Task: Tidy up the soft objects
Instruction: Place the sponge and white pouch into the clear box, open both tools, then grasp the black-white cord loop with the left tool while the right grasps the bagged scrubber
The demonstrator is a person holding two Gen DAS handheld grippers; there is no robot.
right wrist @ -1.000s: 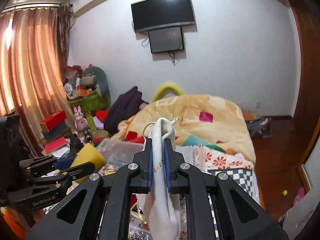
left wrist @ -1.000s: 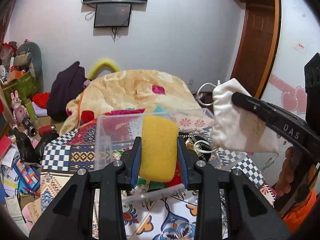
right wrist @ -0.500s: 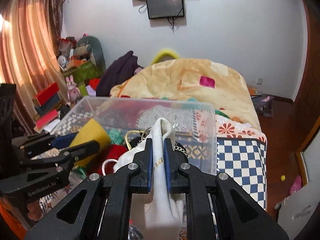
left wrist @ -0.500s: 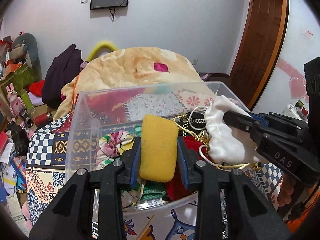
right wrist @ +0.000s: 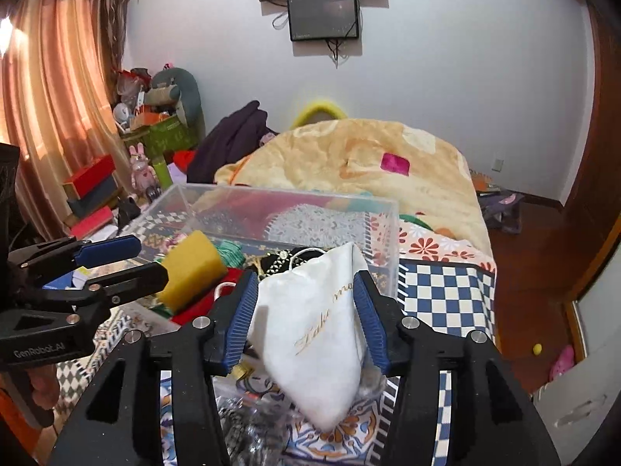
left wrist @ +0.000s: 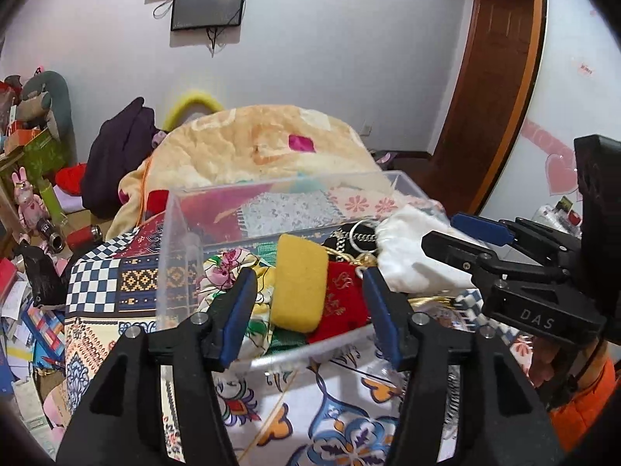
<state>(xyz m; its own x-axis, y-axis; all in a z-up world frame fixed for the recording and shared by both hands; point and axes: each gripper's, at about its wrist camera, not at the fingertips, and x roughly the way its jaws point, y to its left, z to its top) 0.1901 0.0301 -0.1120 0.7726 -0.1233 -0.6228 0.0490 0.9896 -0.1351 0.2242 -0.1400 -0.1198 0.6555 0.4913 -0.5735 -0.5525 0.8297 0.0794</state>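
Yellow sponge (left wrist: 298, 282) lies inside the clear plastic bin (left wrist: 176, 240), directly ahead of the left hand-held gripper (left wrist: 306, 305), whose blue-padded fingers stand released, spread wide to either side of the sponge with free gaps on both flanks. Sponge leans on a red embroidered pouch (left wrist: 343, 303) toward that gripper's right finger; a floral fabric piece (left wrist: 229, 272) sits toward its left finger.

White drawstring pouch (right wrist: 318, 330) with gold script hangs between the fingers of the right hand-held gripper (right wrist: 306, 312), also released: pads sit at the pouch's two edges, contact not certain. Pouch straddles the bin's near wall, its lower tip over the patterned bedspread (right wrist: 446, 295).

Bin's far wall and right corner rise ahead of the right gripper; beyond them, the cream blanket (right wrist: 349, 163). Left gripper (right wrist: 112, 264) lies to the right one's left, well apart across the sponge. Open room above the bin.
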